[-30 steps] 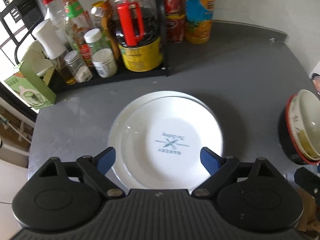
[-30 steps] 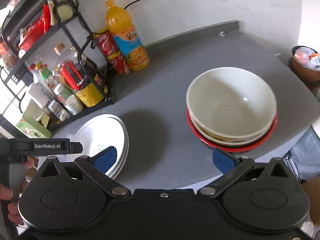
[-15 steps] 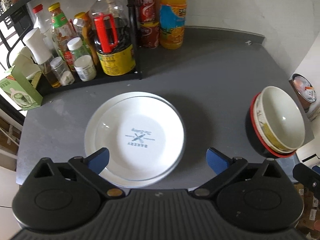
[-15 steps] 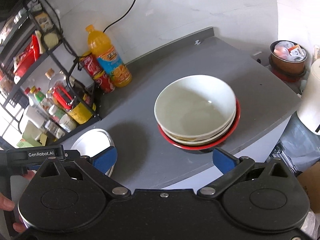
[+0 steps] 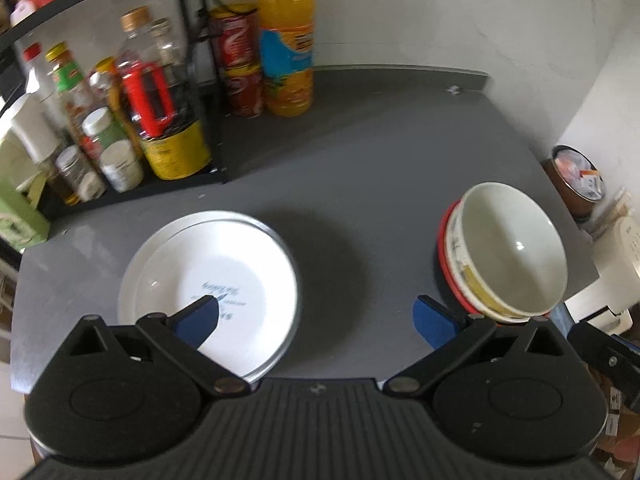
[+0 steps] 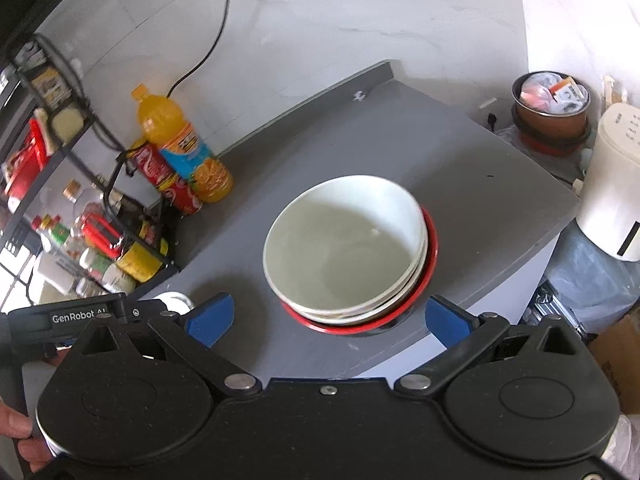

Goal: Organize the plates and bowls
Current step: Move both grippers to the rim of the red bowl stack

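A stack of white plates (image 5: 224,264) lies on the grey counter (image 5: 360,168) at the front left, the top one with blue print in its middle. A stack of cream bowls (image 5: 508,256) nests in a red-rimmed bowl at the right edge. My left gripper (image 5: 316,318) hangs open above the counter between the two stacks, holding nothing. In the right wrist view the bowl stack (image 6: 344,244) sits just beyond my right gripper (image 6: 328,318), which is open and empty. The left gripper's body (image 6: 76,316) shows at the lower left there, with a sliver of plate (image 6: 176,300).
A black wire rack (image 5: 120,120) of bottles and jars stands at the back left. An orange juice bottle (image 5: 286,40) and red cans (image 5: 240,64) stand by the wall. A pot of scraps (image 6: 550,104) and a white appliance (image 6: 612,200) sit off the counter's right edge.
Both grippers have drawn back and up from the dishes. The plates now sit lower left in the left view and the bowls have come into it; the left jaws widened slightly.
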### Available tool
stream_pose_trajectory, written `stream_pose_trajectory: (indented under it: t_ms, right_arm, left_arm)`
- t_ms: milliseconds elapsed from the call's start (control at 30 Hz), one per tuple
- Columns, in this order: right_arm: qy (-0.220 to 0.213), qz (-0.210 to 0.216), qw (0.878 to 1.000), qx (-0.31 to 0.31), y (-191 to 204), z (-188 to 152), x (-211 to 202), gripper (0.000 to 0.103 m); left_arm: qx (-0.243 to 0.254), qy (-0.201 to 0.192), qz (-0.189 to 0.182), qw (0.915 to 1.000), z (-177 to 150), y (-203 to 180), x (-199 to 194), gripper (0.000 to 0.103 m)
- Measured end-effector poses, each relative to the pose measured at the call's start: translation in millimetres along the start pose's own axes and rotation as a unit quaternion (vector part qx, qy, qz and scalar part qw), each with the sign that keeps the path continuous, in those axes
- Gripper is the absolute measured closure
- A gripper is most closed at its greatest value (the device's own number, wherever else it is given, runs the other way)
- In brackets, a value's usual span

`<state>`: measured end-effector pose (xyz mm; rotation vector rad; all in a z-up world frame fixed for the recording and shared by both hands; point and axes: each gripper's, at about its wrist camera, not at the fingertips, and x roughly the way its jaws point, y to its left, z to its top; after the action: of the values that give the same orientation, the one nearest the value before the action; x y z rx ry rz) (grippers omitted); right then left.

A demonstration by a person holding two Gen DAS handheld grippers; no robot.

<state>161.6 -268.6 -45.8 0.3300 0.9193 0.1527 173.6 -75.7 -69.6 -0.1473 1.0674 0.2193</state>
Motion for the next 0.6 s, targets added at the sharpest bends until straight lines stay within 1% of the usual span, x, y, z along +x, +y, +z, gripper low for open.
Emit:
stream_pose_trajectory:
  t_ms: [133, 300, 433, 600]
  right_arm:
    - [0.005, -0.009, 1.000, 0.021, -11.0, 7.1, 10.2, 0.000]
    - [0.011, -0.026, 0.999, 0.044, -24.9, 15.3, 23.7, 0.000]
    - [0.021, -0.034, 0.998, 0.052, -34.7, 20.3, 35.8, 0.001]
    - [0.034, -0.040, 0.995, 0.080, -48.9, 23.7, 51.3, 0.004]
  left_arm:
    - [0.009, 0.000, -0.014, 0.9999, 9.7, -15.6, 6.7, 0.001]
    - [0.014, 0.011, -0.036, 0.9992, 20.9, -34.1, 21.7, 0.001]
    - [0.021, 0.014, -0.048, 0.9985, 29.1, -49.4, 32.2, 0.001]
    - [0.036, 0.026, -0.063, 0.9970, 39.4, -69.1, 51.1, 0.002]
